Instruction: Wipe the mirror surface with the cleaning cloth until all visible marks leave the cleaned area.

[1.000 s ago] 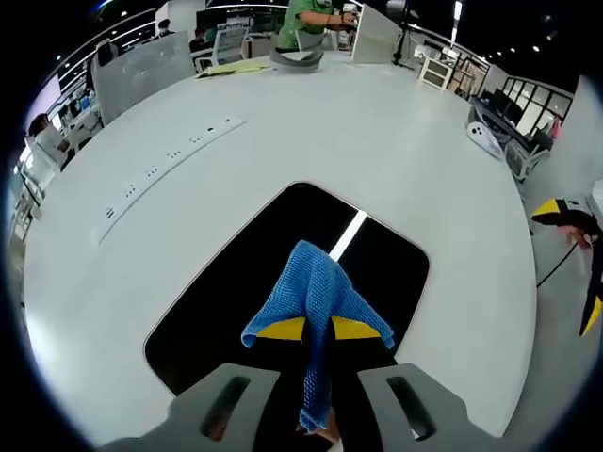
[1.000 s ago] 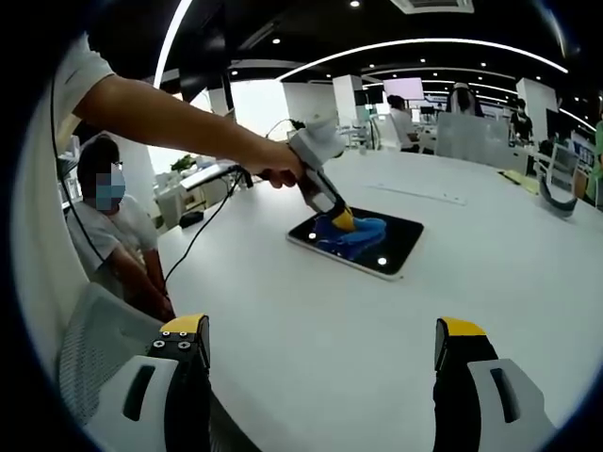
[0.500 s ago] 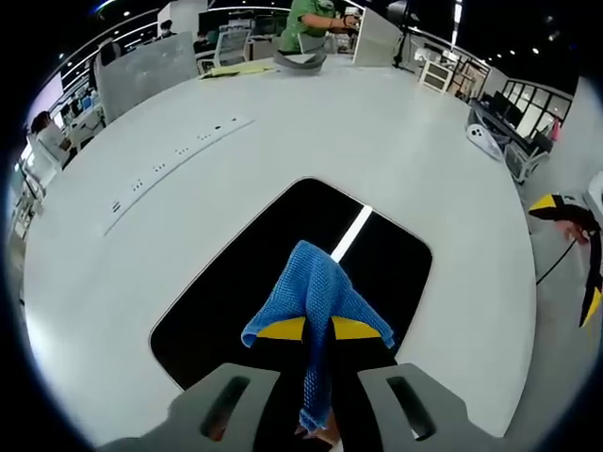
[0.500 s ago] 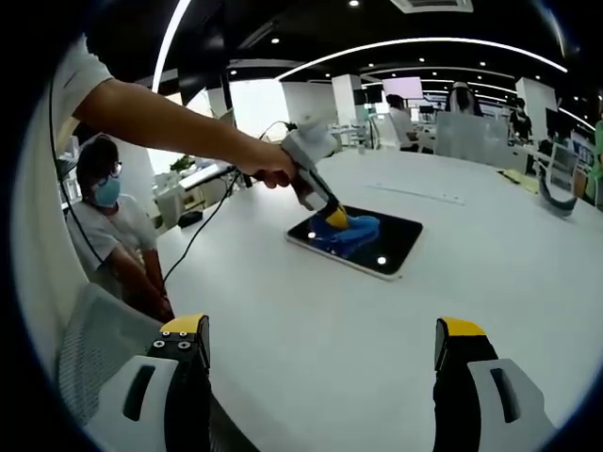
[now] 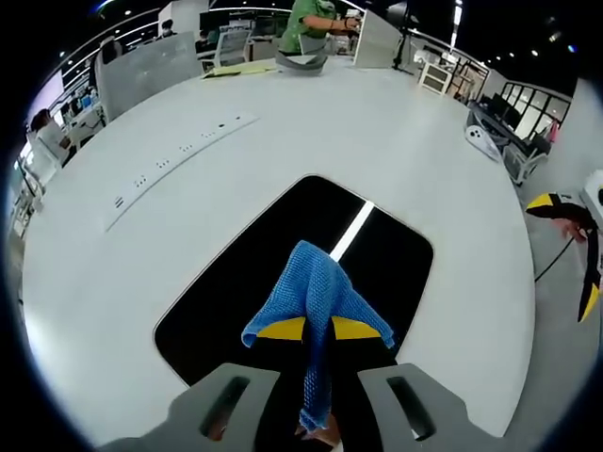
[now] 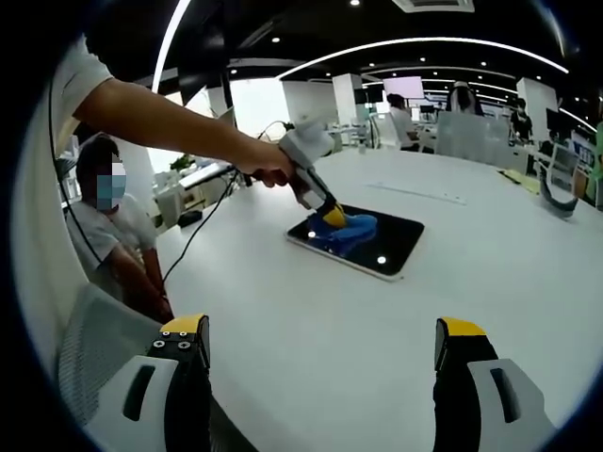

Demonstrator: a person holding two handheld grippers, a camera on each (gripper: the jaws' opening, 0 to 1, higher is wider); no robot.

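On white table (image 5: 443, 169), left to right | mirror (image 5: 254, 282) flat mid-table, dark and glossy | cleaning cloth (image 5: 316, 292) pinched in left gripper (image 5: 317, 330), draped onto glass so weave drags across marks | right gripper (image 6: 320, 363) jaws spread wide, empty, held well back, likely to keep workspace visible.

In the left gripper view the blue cloth (image 5: 316, 311) drapes over the yellow tips of the fingers (image 5: 283, 329), hiding most of them and the near part of the mirror (image 5: 283, 273) beneath. The cloth's lower end runs out at the near edge. In the right gripper view the mirror is too small and distant to tell whether any marks sit on it.
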